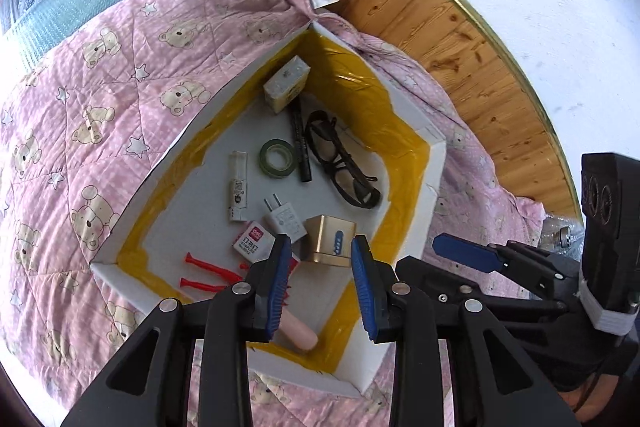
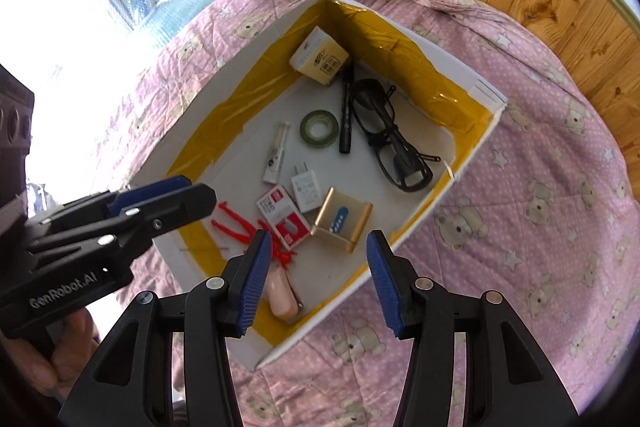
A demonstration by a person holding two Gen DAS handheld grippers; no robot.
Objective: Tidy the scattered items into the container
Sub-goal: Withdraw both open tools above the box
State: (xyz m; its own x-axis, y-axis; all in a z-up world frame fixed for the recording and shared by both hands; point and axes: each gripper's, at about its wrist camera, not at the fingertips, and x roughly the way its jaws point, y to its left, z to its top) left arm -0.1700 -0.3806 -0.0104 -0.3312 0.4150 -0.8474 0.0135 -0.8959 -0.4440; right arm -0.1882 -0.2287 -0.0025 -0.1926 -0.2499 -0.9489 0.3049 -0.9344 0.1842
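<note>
Left gripper [image 1: 320, 287]: ribbed blue pads parted, empty. Right gripper [image 2: 318, 281]: likewise spread, empty. Beyond, at 12 o'clock: white foam container [image 2: 448, 205], yellow-taped walls, holding gold metal box [image 2: 342, 223], black glasses [image 2: 390, 141], green tape roll [image 2: 319, 127], white charger [image 2: 306, 190]. Underneath: pink quilted bear-print blanket [image 2: 540, 187]. At 1 o'clock: wooden panelling [image 1: 460, 39].

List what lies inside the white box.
White box holds glasses, green tape roll, black pen, charger, gold cube, red clips. The pink item is partly hidden.
</note>
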